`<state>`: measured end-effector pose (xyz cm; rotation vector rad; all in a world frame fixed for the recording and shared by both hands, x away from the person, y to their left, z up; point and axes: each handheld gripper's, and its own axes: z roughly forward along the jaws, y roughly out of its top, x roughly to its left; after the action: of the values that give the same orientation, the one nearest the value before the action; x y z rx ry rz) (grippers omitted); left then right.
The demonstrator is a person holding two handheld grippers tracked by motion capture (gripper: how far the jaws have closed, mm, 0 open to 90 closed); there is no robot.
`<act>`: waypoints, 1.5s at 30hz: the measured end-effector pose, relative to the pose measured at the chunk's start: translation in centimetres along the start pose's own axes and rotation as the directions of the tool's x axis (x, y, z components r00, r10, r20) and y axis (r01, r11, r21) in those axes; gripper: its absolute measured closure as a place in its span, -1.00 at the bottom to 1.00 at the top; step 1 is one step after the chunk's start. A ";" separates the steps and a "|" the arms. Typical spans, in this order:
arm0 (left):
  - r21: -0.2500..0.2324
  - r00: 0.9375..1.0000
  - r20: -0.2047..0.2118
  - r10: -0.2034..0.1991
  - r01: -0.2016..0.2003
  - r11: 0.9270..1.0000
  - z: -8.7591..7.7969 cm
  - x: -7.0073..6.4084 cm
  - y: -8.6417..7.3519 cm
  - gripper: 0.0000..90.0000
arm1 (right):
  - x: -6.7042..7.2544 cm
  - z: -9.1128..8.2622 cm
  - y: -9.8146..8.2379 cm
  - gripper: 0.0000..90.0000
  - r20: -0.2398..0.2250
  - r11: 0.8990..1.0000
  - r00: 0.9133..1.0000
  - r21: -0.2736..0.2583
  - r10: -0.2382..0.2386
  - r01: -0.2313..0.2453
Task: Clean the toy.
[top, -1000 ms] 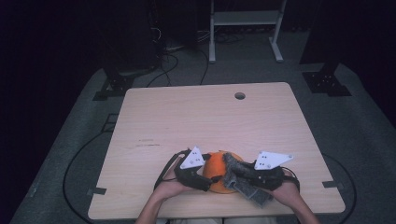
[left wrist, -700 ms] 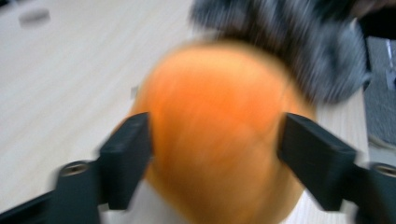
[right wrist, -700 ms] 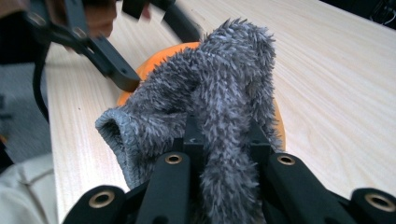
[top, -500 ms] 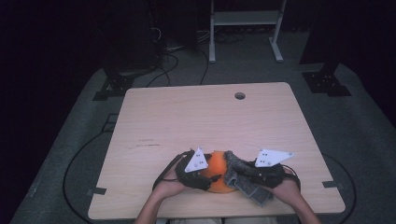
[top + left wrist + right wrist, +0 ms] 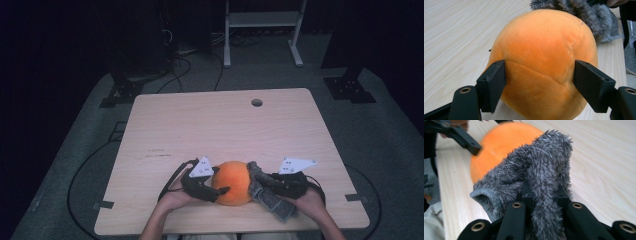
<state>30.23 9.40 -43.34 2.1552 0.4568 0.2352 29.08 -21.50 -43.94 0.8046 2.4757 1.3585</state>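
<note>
High view: orange plush ball [image 5: 232, 182] resting on the wooden worktop [image 5: 220, 125] near its front edge, between the two hands. Left tool [image 5: 216, 191] at the ball's left side, one black jaw lying across its lower front. Right tool [image 5: 260, 182] just right of the ball, clamped on a grey fuzzy sock [image 5: 267, 197] that touches the ball's right side and trails toward the worktop's front edge.

Left gripper view: left tool [image 5: 540, 85] half spread, jaws having just been closing, one on each flank of the orange plush ball [image 5: 544, 57], pads against the fabric. Grey fuzzy sock [image 5: 589, 15] lying behind the ball.

Right gripper view: right tool [image 5: 541, 195] closed tight, pinching the grey fuzzy sock [image 5: 541, 165], its fold standing up past the jaws. Orange plush ball [image 5: 499, 147] blurred behind the sock, with one jaw of the left tool across its upper left.
</note>
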 end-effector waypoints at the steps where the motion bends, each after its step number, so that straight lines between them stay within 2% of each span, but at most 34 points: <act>1: 0.006 1.000 -0.001 -0.003 0.003 1.000 -0.1 0.0 0.0 -0.41 | -0.2 -0.1 -0.1 0.69 0.011 1.000 1.000 0.015 0.009 -0.009; 3: 0.018 1.000 0.002 -0.002 0.002 1.000 -0.2 0.1 -0.1 -0.41 | -0.5 -0.3 -0.2 0.69 0.028 1.000 0.999 0.018 0.022 -0.022; 5: 0.018 1.000 0.011 0.000 0.000 1.000 -0.3 0.1 -0.3 -0.41 | -0.4 -0.5 0.1 0.69 0.002 0.999 0.999 -0.015 0.034 -0.034; 6: 0.022 1.000 0.014 0.001 -0.001 1.000 -0.3 0.2 -0.4 -0.41 | -0.3 -0.4 0.2 0.68 -0.009 0.999 1.000 -0.023 0.026 -0.026; 9: 0.039 1.000 0.019 0.012 -0.013 0.999 -0.5 0.2 -0.5 -0.41 | -0.1 0.0 0.0 0.68 -0.032 0.999 0.999 -0.023 0.031 -0.032; 12: 0.035 1.000 0.021 0.013 -0.013 0.999 -0.4 0.2 -0.5 -0.41 | -0.6 0.1 -0.2 0.68 0.004 0.999 0.999 0.025 0.033 -0.033; 13: 0.036 1.000 0.021 0.012 -0.013 0.999 -0.4 0.2 -0.5 -0.41 | -0.6 -0.1 -0.2 0.68 0.007 0.999 0.999 0.023 0.036 -0.036; 15: 0.026 1.000 0.027 0.015 -0.016 1.000 -0.3 0.2 -0.6 -0.41 | -0.4 -0.5 0.4 0.68 0.006 1.000 1.000 -0.012 0.023 -0.023; 17: 0.017 0.999 0.029 0.014 -0.014 1.000 -0.2 0.1 -0.7 -0.41 | 0.1 -0.8 1.3 0.68 -0.036 0.996 0.999 -0.082 0.012 -0.015; 18: 0.017 0.999 0.029 0.014 -0.014 1.000 -0.2 0.1 -0.7 -0.41 | 0.4 -0.8 1.6 0.68 -0.052 0.995 0.999 -0.096 0.006 -0.011; 20: 0.005 0.999 0.040 0.020 -0.020 1.000 -0.4 0.1 -0.5 -0.43 | 0.8 -0.2 1.7 0.68 -0.058 0.998 0.998 -0.066 -0.021 0.018; 22: -0.029 0.998 0.051 0.034 -0.033 0.999 -0.7 0.1 -0.1 -0.59 | 1.1 0.3 1.2 0.68 -0.051 0.998 0.998 -0.044 -0.037 0.035; 24: -0.097 0.999 0.027 0.022 -0.019 0.995 -0.8 0.1 0.4 -0.73 | 1.1 0.0 1.0 0.68 -0.050 0.999 0.998 -0.035 -0.036 0.035; 25: -0.112 1.000 0.005 0.017 -0.016 0.994 -0.6 0.1 0.5 -0.76 | 1.1 -0.1 0.9 0.68 -0.052 0.999 0.998 -0.034 -0.044 0.042; 26: -0.093 1.000 -0.022 0.015 -0.017 0.996 -0.2 0.1 0.5 -0.76 | 1.1 -0.2 0.8 0.68 -0.053 0.998 0.997 -0.034 -0.047 0.045; 27: -0.064 1.000 -0.020 -0.002 0.000 0.998 0.4 0.2 0.4 -0.80 | 1.1 -0.1 0.7 0.68 -0.055 0.998 0.997 -0.036 -0.045 0.043; 28: -0.040 1.000 0.008 -0.025 0.025 0.999 0.9 0.2 0.2 -0.81 | 1.1 -0.1 0.7 0.68 -0.056 0.998 0.997 -0.036 -0.044 0.042; 29: -0.040 1.000 0.008 -0.025 0.025 0.999 0.9 0.2 0.2 -0.78 | 0.9 -0.1 0.7 0.68 -0.055 0.999 0.998 -0.032 -0.039 0.037; 31: -0.052 1.000 -0.020 -0.004 0.003 0.999 1.2 -0.2 0.1 -0.48 | 0.7 -0.2 0.7 0.68 -0.038 0.999 0.999 -0.025 -0.028 0.027; 33: -0.076 0.997 -0.069 0.038 -0.044 0.996 1.0 -0.8 0.5 -0.23 | 0.4 -0.5 0.8 0.68 -0.020 1.000 1.000 -0.019 -0.022 0.022; 34: -0.100 0.993 -0.095 0.068 -0.078 0.992 0.9 -1.2 0.8 -0.16 | 0.3 -0.7 1.0 0.68 0.006 0.999 0.999 -0.013 -0.032 0.032; 35: -0.120 0.985 -0.137 0.100 -0.117 0.986 0.9 -1.6 0.9 -0.11 | 0.2 -0.9 1.2 0.68 0.026 0.999 0.999 -0.014 -0.034 0.034; 36: -0.125 0.975 -0.180 0.128 -0.152 0.980 1.1 -1.9 1.1 -0.09 | 0.1 -1.2 1.5 0.68 0.034 0.999 0.999 -0.037 -0.024 0.026; 37: -0.133 0.968 -0.205 0.142 -0.171 0.976 1.2 -2.1 1.3 -0.09 | 0.1 -1.5 1.8 0.68 0.031 0.997 0.999 -0.070 -0.015 0.017; 39: -0.137 0.974 -0.176 0.144 -0.170 0.976 1.4 -2.2 1.3 -0.10 | 0.2 -1.7 2.3 0.68 0.017 0.993 1.000 -0.121 -0.002 0.004; 40: -0.138 0.975 -0.169 0.146 -0.170 0.976 1.4 -2.2 1.2 -0.13 | 0.2 -1.4 2.5 0.68 0.014 0.992 1.000 -0.125 -0.004 0.005; 41: -0.146 0.980 -0.148 0.130 -0.152 0.978 1.2 -2.1 1.1 -0.20 | 0.2 -1.0 2.5 0.68 0.017 0.994 1.000 -0.107 -0.008 0.010; 42: -0.149 0.989 -0.109 0.103 -0.118 0.982 1.0 -1.8 1.1 -0.34 | 0.3 -0.4 2.3 0.68 0.023 0.996 1.000 -0.084 -0.016 0.018; 43: -0.161 0.994 -0.086 0.071 -0.084 0.983 0.7 -1.4 1.1 -0.50 | 0.4 0.0 2.0 0.68 0.017 0.997 1.000 -0.077 -0.023 0.024; 45: -0.197 0.998 -0.068 -0.012 -0.001 0.980 0.2 -0.5 1.1 -0.70 | 0.9 0.3 1.6 0.69 0.013 0.997 0.999 -0.069 -0.041 0.042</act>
<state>30.04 8.48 -42.58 1.9562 0.4589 0.3386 29.02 -20.14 -42.71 0.7401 2.4084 1.4131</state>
